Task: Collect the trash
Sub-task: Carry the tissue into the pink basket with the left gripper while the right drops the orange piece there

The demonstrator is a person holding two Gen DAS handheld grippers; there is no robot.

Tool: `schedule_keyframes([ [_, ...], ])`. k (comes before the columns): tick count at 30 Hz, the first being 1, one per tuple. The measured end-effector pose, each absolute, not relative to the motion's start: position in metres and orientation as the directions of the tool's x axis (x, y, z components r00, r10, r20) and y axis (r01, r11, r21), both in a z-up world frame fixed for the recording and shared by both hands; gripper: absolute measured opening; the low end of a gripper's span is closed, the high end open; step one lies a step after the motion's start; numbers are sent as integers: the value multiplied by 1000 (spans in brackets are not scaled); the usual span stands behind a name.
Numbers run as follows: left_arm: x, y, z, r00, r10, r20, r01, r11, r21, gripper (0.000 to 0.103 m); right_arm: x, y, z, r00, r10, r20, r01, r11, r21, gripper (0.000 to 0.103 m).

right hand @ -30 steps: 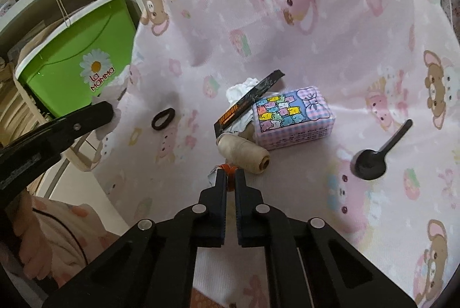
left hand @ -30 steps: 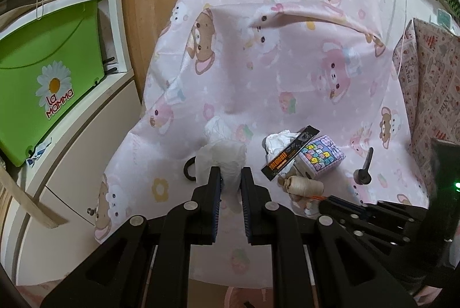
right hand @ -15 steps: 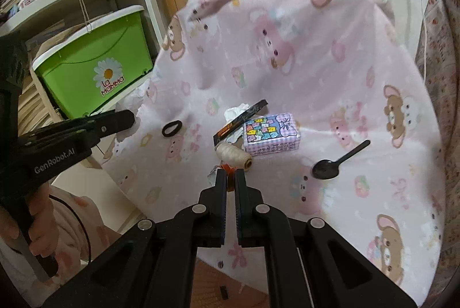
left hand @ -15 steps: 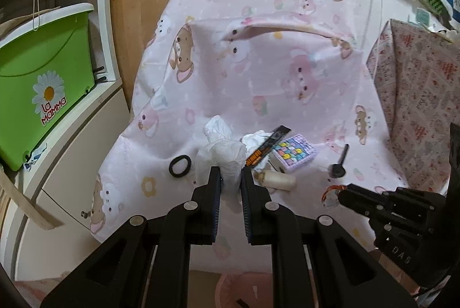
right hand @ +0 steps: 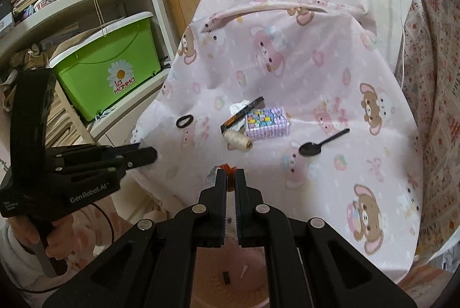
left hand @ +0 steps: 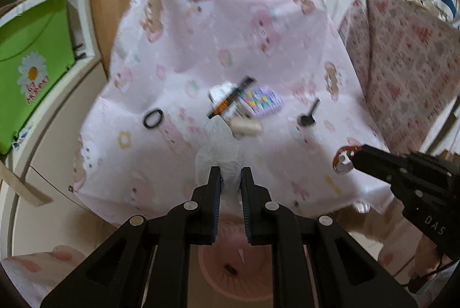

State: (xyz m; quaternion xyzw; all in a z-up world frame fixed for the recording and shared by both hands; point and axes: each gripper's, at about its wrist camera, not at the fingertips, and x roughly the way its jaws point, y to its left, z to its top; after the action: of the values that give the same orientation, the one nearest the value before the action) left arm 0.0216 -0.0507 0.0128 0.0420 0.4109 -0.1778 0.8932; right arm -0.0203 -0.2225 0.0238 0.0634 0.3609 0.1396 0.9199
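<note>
Both loads lifted, none binned: left hand-held gripper (left hand: 231, 175) pinching crumpled plastic (left hand: 220, 144), right hand-held gripper (right hand: 230, 175) clamped on orange scrap (right hand: 227, 168), above pink bin (left hand: 238, 273); tissue (right hand: 238, 107) left mid-surface.

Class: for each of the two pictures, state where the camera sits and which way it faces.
Left wrist: on the left gripper, facing down over the pink cloth; it clamps a clear plastic wrapper, right gripper beside it.
Right wrist: on the right gripper, facing the same cloth; it pinches an orange scrap, left gripper and hand showing.
Shared: the thread spool, the black spoon.
</note>
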Motion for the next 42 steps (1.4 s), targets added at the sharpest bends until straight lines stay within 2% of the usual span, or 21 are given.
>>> schedule_keyframes([
  [12, 14, -70, -26, 401, -347, -848, 431, 888, -159, 13, -29, -208, -3, 631, 308, -712, -248, 950, 192, 6],
  [21, 19, -73, -56, 252, -352, -901, 418, 880, -226, 13, -28, -197, -26, 562, 297, -772, -270, 948, 167, 6],
  [33, 34, -70, -99, 145, -295, -945, 361, 905, -226, 13, -19, -189, -69, 448, 247, -859, -258, 956, 141, 6],
  [42, 42, -76, -138, 79, -209, -975, 331, 928, -173, 14, -13, -175, -106, 358, 192, -914, -271, 958, 95, 6],
])
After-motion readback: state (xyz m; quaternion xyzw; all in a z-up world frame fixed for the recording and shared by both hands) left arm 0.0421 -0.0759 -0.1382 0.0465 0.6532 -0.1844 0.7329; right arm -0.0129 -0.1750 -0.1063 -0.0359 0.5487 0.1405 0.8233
